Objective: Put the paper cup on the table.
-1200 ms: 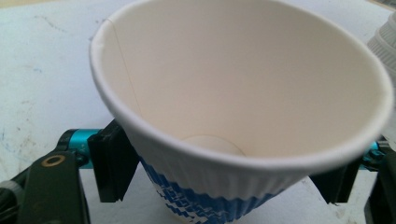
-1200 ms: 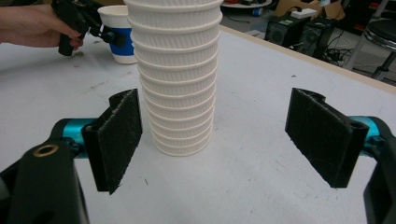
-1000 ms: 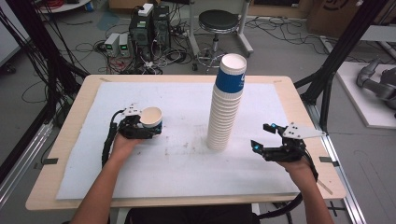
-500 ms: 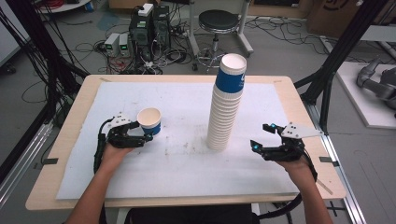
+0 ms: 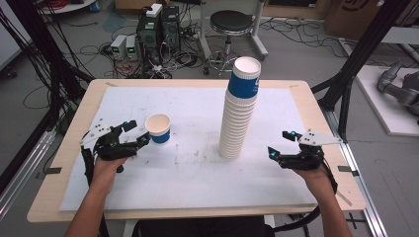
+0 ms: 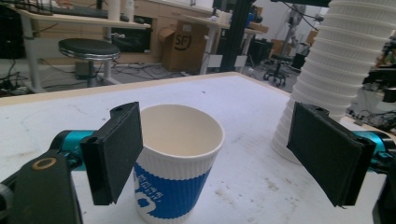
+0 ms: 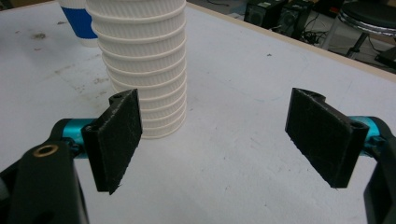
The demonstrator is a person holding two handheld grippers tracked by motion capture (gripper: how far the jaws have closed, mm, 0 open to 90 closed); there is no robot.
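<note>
Left gripper view shows you the paper cup (image 6: 175,163), white with a blue band, upright on the worktop (image 5: 197,177) left of the cup stack (image 5: 239,108). Your left hand-held gripper (image 5: 137,132) has just opened and backed off it since a second ago; your right hand-held gripper (image 5: 281,144) gapes empty.

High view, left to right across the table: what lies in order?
Left gripper → single white-and-blue paper cup → tall stack of white ribbed paper cups → right gripper.
</note>
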